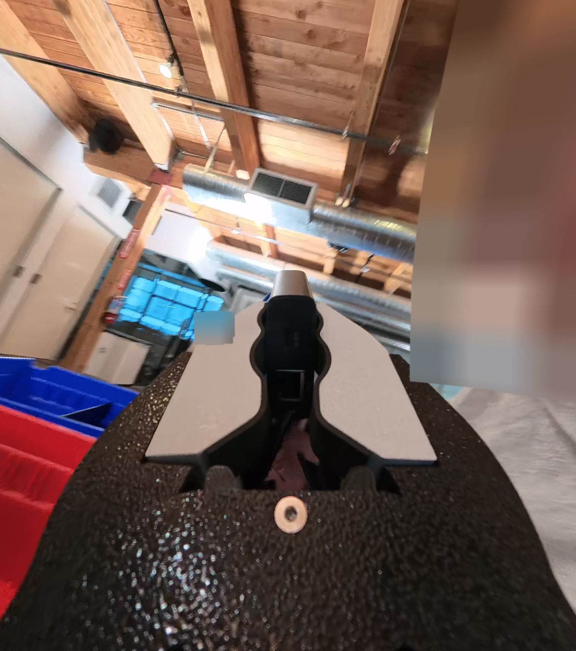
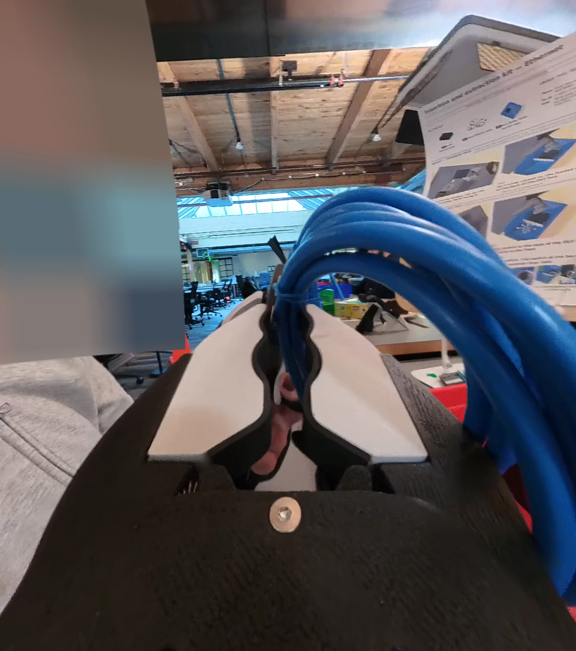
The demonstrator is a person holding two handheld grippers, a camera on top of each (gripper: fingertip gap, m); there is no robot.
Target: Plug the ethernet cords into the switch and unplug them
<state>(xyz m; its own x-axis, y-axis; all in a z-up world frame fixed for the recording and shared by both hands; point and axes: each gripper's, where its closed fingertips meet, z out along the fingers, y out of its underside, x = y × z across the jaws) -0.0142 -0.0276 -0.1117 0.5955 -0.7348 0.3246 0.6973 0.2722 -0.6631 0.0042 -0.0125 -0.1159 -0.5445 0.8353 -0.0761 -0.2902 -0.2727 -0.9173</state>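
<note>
Though unseen leftward, blue cords [image 2: 455, 246] rightward

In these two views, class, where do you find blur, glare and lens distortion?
Left wrist view: motion blur smears the ducts and bins; glare speckles the gripper body; beams splay from the wide-angle lens. Right wrist view: sharper, but the blue cable looms soft-edged, and the skylight is overexposed.

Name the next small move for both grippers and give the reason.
Probably lower both toward the work surface. The left gripper clamps a black and silver device pointed at the ceiling; the right gripper clamps a tied bundle of blue cords, also aloft. No port or free plug shows yet.
</note>
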